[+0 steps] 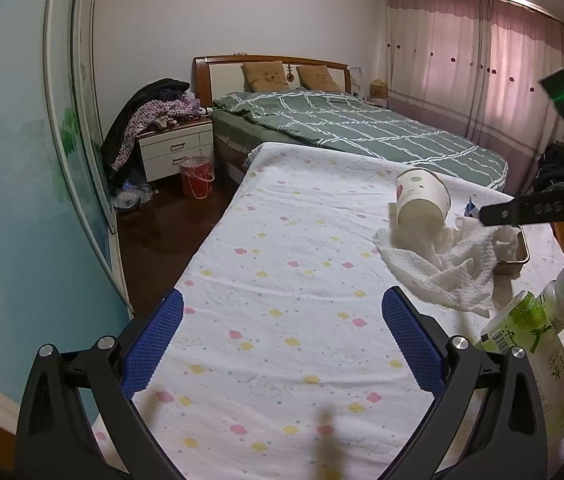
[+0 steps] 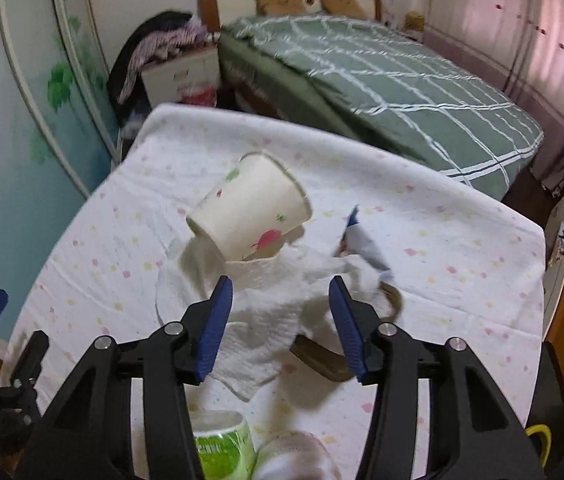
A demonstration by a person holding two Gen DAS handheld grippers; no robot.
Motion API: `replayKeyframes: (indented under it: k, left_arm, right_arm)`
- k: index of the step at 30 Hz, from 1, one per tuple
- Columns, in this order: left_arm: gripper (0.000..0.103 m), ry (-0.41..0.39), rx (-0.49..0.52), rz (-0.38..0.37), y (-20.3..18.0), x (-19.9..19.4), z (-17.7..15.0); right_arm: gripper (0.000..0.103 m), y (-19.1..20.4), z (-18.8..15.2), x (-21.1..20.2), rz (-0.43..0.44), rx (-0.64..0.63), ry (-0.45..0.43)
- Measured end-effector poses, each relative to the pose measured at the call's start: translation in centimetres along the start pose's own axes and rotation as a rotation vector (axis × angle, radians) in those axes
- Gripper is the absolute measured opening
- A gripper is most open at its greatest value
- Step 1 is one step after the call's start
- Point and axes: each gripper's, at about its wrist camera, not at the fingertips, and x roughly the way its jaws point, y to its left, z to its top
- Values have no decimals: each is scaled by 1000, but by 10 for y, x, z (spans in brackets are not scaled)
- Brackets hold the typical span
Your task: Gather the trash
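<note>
Now | paper cup tipped on napkin, base toward camera | both tools spread, empty

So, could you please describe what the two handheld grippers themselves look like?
Both match: the left gripper and right gripper have black angular plastic frames, silver round bolts at the joints, and fingers faced with textured blue pads. A green light glows on the right one's body.

Left gripper is level and low, jaws spread wide, nothing between the blue pads. My right gripper sits angled down, jaws parted about half as wide, also empty; its black finger shows in the left view.
</note>
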Motion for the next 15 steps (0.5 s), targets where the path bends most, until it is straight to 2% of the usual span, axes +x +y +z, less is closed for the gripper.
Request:
replayKeyframes:
  k: [5, 9, 11, 13, 15]
  left_arm:
    - [98, -4, 8, 0, -2, -3, -2]
    - [98, -4, 8, 0, -3, -4, -2]
    - [98, -2, 7, -1, -3, -4, -2]
    - [98, -3, 8, -1, -3, -4, -2]
    - [98, -4, 8, -2, -4, -5, -2]
  right_arm:
    - [44, 5, 0, 18, 4, -19, 82]
    - [32, 7, 2, 26, -11, -34, 123]
    - [18, 8, 1, 29, -14, -45, 150]
    - [10, 10, -3, 29, -17, -59, 156]
    - [8, 8, -3, 20, -2, -50, 131]
